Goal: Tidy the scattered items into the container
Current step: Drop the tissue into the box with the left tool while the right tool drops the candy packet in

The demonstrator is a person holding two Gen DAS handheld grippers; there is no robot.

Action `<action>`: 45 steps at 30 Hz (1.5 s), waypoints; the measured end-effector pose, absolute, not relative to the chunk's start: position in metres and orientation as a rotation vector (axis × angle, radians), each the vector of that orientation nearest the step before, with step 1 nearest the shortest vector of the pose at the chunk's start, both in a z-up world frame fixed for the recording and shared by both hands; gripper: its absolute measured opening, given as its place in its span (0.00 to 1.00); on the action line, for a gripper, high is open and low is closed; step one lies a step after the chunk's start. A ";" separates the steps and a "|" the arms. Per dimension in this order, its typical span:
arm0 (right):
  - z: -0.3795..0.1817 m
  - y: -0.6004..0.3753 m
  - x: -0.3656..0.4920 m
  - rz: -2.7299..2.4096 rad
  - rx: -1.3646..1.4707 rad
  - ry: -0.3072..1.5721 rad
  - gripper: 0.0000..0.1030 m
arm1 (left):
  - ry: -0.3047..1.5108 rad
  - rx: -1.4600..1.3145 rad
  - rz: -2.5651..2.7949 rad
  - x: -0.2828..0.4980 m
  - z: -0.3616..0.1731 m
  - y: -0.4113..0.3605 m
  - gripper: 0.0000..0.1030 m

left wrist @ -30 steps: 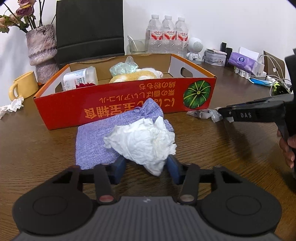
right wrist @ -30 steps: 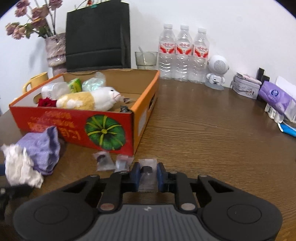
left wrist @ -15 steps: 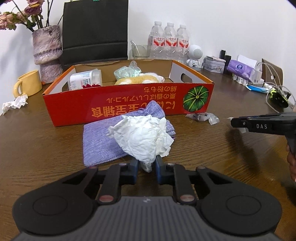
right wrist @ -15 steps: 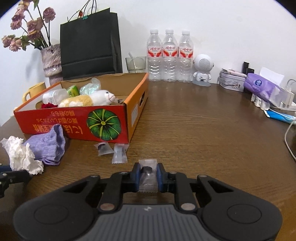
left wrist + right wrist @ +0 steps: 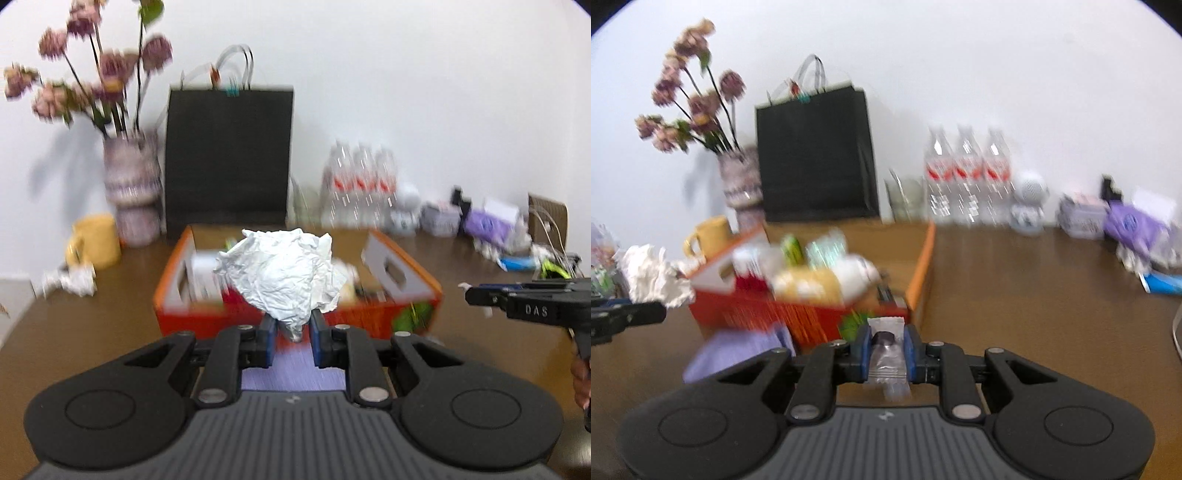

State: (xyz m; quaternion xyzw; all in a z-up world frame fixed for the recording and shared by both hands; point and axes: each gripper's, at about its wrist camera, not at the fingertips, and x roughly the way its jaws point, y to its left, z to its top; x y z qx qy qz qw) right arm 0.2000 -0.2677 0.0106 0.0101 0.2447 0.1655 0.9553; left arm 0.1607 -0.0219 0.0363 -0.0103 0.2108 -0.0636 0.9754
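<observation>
My left gripper (image 5: 291, 334) is shut on a crumpled white tissue (image 5: 280, 277) and holds it in the air in front of the red cardboard box (image 5: 177, 295). The tissue also shows at the left of the right wrist view (image 5: 652, 277). My right gripper (image 5: 886, 349) is shut on a small clear packet with a dark sweet (image 5: 886, 343), raised before the box (image 5: 923, 266). The box holds a plush toy (image 5: 820, 284), a bottle and other items. A purple cloth pouch (image 5: 738, 350) lies on the table in front of the box; it also shows under my left gripper (image 5: 291, 373).
Behind the box stand a black paper bag (image 5: 227, 155), a flower vase (image 5: 131, 192), a yellow mug (image 5: 94, 242) and water bottles (image 5: 966, 177). Another crumpled tissue (image 5: 74, 282) lies at the left. Small items and cables (image 5: 517, 240) line the right back of the wooden table (image 5: 1034, 295).
Both grippers have lifted off the table, the left with the tissue and the right with the packet. Both views now look down into the box from higher, and are blurred by motion.
</observation>
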 end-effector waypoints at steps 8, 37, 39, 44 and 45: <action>0.043 -0.227 0.269 0.364 -0.033 0.464 0.17 | 0.394 -0.057 -0.116 0.234 0.054 -0.010 0.18; -0.010 -0.188 0.353 0.322 0.018 0.602 0.96 | 0.487 -0.078 -0.152 0.308 0.004 -0.007 1.00; -0.006 -0.188 0.349 0.324 0.023 0.595 1.00 | 0.470 -0.082 -0.159 0.304 0.009 -0.007 1.00; 0.003 -0.188 0.338 0.341 0.029 0.560 1.00 | 0.432 -0.083 -0.134 0.298 0.014 -0.008 1.00; 0.004 -0.188 0.335 0.342 0.022 0.554 1.00 | 0.430 -0.086 -0.135 0.297 0.014 -0.008 1.00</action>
